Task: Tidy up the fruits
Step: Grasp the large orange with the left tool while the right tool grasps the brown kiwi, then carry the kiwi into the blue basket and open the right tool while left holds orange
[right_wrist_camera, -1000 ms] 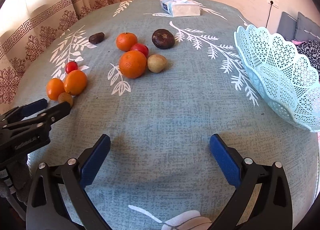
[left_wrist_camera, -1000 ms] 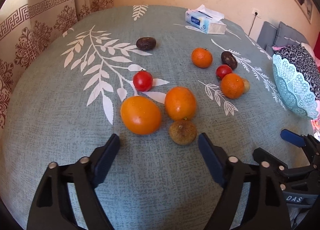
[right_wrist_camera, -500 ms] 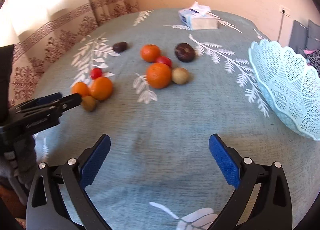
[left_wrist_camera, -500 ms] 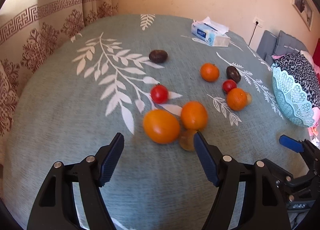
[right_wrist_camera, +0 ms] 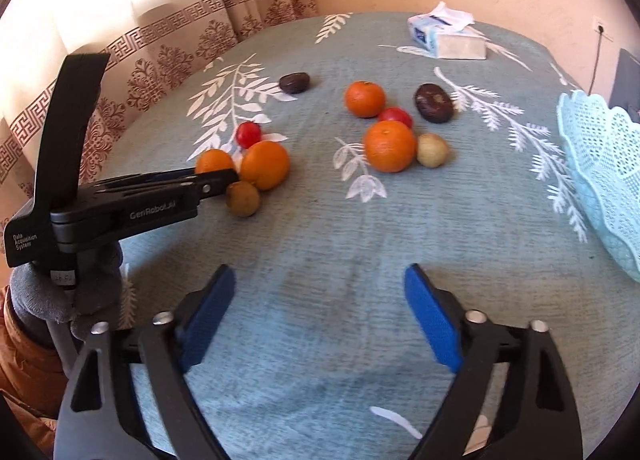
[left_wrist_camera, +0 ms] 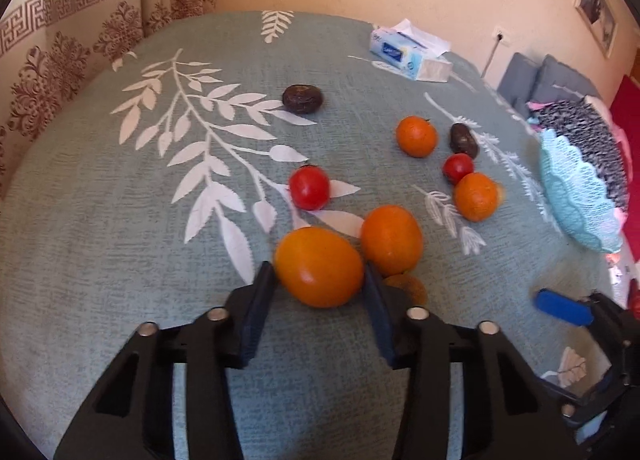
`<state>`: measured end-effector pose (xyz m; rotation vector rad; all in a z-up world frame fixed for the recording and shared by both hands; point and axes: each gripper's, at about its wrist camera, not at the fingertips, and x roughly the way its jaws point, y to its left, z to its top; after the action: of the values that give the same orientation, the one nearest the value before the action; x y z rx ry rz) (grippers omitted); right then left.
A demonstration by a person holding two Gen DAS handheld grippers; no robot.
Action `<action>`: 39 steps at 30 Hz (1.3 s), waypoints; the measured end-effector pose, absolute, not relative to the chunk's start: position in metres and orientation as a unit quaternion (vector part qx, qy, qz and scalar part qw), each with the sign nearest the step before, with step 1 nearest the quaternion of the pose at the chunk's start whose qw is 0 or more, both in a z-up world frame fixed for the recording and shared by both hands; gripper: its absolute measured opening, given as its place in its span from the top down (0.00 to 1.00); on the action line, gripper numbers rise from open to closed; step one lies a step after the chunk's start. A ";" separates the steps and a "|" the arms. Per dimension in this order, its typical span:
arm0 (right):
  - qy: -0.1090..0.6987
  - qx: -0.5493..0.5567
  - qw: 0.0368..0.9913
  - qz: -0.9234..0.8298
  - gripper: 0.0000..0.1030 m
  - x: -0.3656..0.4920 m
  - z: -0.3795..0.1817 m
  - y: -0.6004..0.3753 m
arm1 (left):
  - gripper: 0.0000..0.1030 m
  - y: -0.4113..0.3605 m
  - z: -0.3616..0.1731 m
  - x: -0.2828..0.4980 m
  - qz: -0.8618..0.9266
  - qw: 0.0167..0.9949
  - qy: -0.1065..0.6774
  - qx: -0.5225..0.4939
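- Two tongs work over a round table under a grey-green cloth with white leaf prints; a patterned beige curtain hangs at its far left edge.
- Left tongs reach forward low over the cloth, both dark pads pressed against the sides of a large glossy orange fruit, so they grip it.
- Crowding that fruit: a second round orange touches it on the right, a small brown fruit lies just beside the right pad, and a red tomato sits just behind.
- Only the right wrist view shows the brown fruit whole; the left view hides most of it behind the pad. It also shows a grey-gloved hand holding the left handle.
- Further right lies a second cluster: two tangerines, a red tomato, a pale round fruit and a dark wrinkled fruit.
- Right tongs hover wide open above bare cloth, holding nothing.
- At the far right stands a pale blue lattice basket; a tissue box rests at the far edge.
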<state>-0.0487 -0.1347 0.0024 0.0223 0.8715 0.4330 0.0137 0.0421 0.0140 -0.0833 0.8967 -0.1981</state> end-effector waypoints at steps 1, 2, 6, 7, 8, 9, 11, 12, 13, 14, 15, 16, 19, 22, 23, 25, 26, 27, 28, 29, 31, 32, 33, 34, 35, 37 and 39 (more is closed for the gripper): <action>0.419 0.010 0.883 0.212 0.22 -0.048 0.003 -0.132 | 0.59 0.043 0.014 0.013 -0.097 0.896 0.432 -0.042; 0.419 0.010 0.882 0.215 0.23 -0.048 0.003 -0.130 | 0.59 0.043 0.015 0.012 -0.100 0.896 0.431 -0.044; 0.422 0.006 0.876 0.232 0.30 -0.043 0.005 -0.116 | 0.59 0.045 0.022 0.008 -0.098 0.902 0.418 -0.042; 0.422 0.005 0.875 0.235 0.30 -0.041 0.005 -0.112 | 0.59 0.046 0.025 0.007 -0.095 0.904 0.415 -0.039; 0.423 0.004 0.874 0.240 0.33 -0.039 0.005 -0.108 | 0.59 0.048 0.029 0.005 -0.091 0.907 0.410 -0.035; 0.425 0.004 0.872 0.243 0.35 -0.037 0.005 -0.105 | 0.59 0.052 0.032 0.003 -0.087 0.910 0.405 -0.035; 0.427 0.001 0.868 0.252 0.36 -0.032 0.005 -0.095 | 0.59 0.058 0.037 0.002 -0.080 0.912 0.401 -0.039; 0.427 -0.002 0.868 0.253 0.36 -0.030 0.005 -0.091 | 0.59 0.060 0.039 0.002 -0.077 0.913 0.399 -0.040; 0.427 -0.008 0.868 0.254 0.38 -0.027 0.004 -0.085 | 0.59 0.063 0.041 0.001 -0.074 0.914 0.397 -0.041; 0.429 -0.010 0.866 0.256 0.41 -0.024 0.003 -0.082 | 0.59 0.066 0.044 0.000 -0.069 0.916 0.394 -0.040; 0.432 -0.012 0.864 0.257 0.41 -0.021 0.002 -0.078 | 0.59 0.067 0.046 -0.001 -0.064 0.917 0.392 -0.039; 0.435 -0.012 0.862 0.260 0.43 -0.017 0.001 -0.074 | 0.59 0.069 0.047 -0.001 -0.061 0.918 0.389 -0.038; 0.439 -0.017 0.860 0.258 0.48 -0.008 -0.003 -0.065 | 0.59 0.073 0.053 -0.003 -0.053 0.921 0.383 -0.039; 0.440 -0.023 0.861 0.252 0.55 0.001 -0.005 -0.058 | 0.59 0.075 0.056 -0.004 -0.050 0.923 0.380 -0.040; 0.440 -0.024 0.862 0.250 0.59 0.002 -0.005 -0.057 | 0.59 0.075 0.056 -0.004 -0.050 0.923 0.380 -0.040; 0.438 -0.028 0.865 0.242 0.68 0.005 -0.006 -0.057 | 0.59 0.073 0.056 -0.004 -0.051 0.923 0.380 -0.038; 0.438 -0.027 0.866 0.242 0.71 0.005 -0.006 -0.057 | 0.59 0.073 0.056 -0.004 -0.050 0.923 0.380 -0.037; 0.438 -0.022 0.865 0.246 0.73 0.004 -0.006 -0.059 | 0.59 0.072 0.056 -0.004 -0.050 0.923 0.381 -0.037; 0.437 -0.021 0.865 0.247 0.74 0.003 -0.005 -0.060 | 0.59 0.071 0.055 -0.004 -0.050 0.923 0.381 -0.036; 0.435 -0.021 0.866 0.246 0.74 0.001 -0.004 -0.062 | 0.59 0.070 0.055 -0.004 -0.050 0.922 0.381 -0.035; 0.432 -0.018 0.868 0.244 0.74 -0.002 -0.002 -0.067 | 0.59 0.068 0.054 -0.005 -0.050 0.922 0.382 -0.034; 0.430 -0.016 0.869 0.243 0.73 -0.003 0.000 -0.069 | 0.59 0.066 0.054 -0.005 -0.050 0.922 0.382 -0.031; 0.427 -0.014 0.871 0.241 0.73 -0.005 0.002 -0.073 | 0.59 0.065 0.054 -0.005 -0.051 0.922 0.382 -0.030; 0.423 -0.013 0.874 0.239 0.73 -0.006 0.004 -0.076 | 0.59 0.062 0.053 -0.006 -0.052 0.922 0.382 -0.029; 0.420 -0.011 0.876 0.236 0.73 -0.008 0.006 -0.080 | 0.59 0.061 0.053 -0.006 -0.053 0.922 0.383 -0.029; 0.414 -0.004 0.880 0.233 0.74 -0.011 0.011 -0.089 | 0.59 0.058 0.054 -0.006 -0.054 0.922 0.382 -0.029; 0.408 0.005 0.884 0.227 0.73 -0.014 0.016 -0.100 | 0.59 0.054 0.055 -0.007 -0.055 0.923 0.381 -0.027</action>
<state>-0.0142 -0.1004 0.0158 0.0100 0.8486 0.4717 -0.0066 0.0536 0.0550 -0.0563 0.7822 -0.1122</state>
